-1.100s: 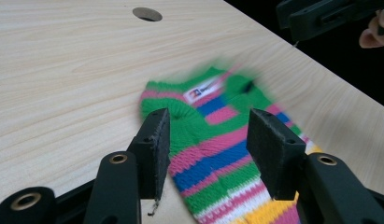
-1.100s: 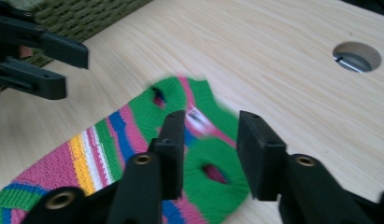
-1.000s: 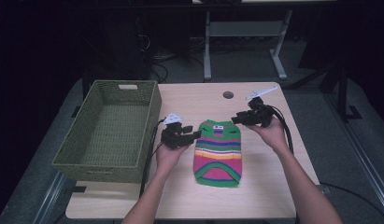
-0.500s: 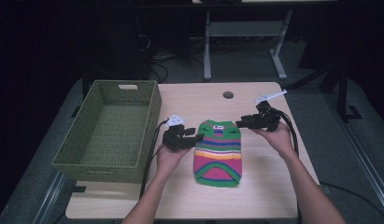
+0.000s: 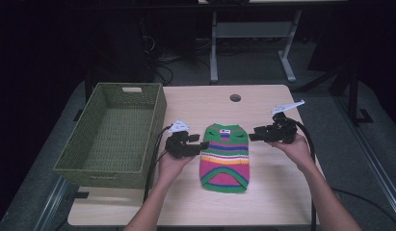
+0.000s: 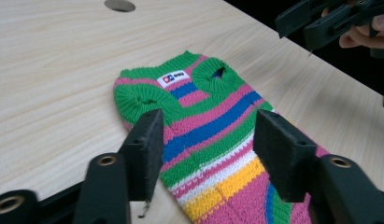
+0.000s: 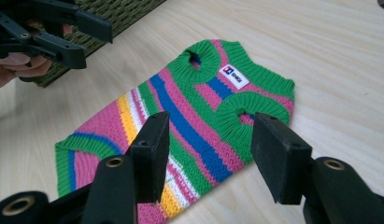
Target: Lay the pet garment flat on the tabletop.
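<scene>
A small striped knit sweater [image 5: 225, 158] in green, pink, blue and yellow lies flat on the wooden table [image 5: 272, 197], its neck with a white label [image 6: 173, 77] at the far end. My left gripper [image 5: 205, 144] hovers at the sweater's left edge, jaws open after just opening, nothing pressed between them. My right gripper [image 5: 252, 137] sits off the sweater's upper right edge, jaws open and just widened, empty. In the left gripper view the sweater [image 6: 217, 126] lies under the jaws; in the right gripper view the sweater [image 7: 189, 121] lies beyond them.
A green woven basket [image 5: 116, 132] stands at the table's left, close to my left hand. A round cable hole [image 5: 235, 97] lies at the table's far edge. Cables trail from both grippers. Dark floor and a metal stand [image 5: 253, 33] lie beyond.
My right gripper has moved rightward off the sweater's shoulder and its jaws have spread. The left gripper has stayed put and opened. The sweater lies flat where it was.
</scene>
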`<state>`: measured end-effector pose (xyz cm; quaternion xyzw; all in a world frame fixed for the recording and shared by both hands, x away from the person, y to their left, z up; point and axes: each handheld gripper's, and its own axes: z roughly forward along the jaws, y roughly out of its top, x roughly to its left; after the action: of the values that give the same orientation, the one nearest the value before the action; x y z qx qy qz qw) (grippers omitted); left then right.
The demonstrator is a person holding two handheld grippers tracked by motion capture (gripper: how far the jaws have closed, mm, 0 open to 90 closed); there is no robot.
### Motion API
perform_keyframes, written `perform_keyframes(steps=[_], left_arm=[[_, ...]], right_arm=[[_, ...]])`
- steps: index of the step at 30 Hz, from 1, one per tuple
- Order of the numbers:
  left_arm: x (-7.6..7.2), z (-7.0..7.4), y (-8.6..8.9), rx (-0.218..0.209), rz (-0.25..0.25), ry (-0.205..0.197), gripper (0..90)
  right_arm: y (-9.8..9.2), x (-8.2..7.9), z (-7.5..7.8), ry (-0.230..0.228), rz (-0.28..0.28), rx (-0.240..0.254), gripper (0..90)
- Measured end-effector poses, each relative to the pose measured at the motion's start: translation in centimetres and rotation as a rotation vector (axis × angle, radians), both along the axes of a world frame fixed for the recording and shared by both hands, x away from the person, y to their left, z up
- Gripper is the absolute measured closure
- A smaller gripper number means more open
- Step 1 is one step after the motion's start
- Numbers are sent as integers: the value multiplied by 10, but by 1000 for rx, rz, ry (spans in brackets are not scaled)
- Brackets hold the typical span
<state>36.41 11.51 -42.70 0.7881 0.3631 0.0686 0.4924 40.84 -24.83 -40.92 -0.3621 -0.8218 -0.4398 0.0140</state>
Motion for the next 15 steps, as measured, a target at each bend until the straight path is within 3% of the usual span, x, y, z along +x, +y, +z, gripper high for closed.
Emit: perform_keyframes(steps=[15], left_arm=[[-14,-3,6,3,-48,21,332]], right_arm=[[-12,-16,-4,16,35,38,428]])
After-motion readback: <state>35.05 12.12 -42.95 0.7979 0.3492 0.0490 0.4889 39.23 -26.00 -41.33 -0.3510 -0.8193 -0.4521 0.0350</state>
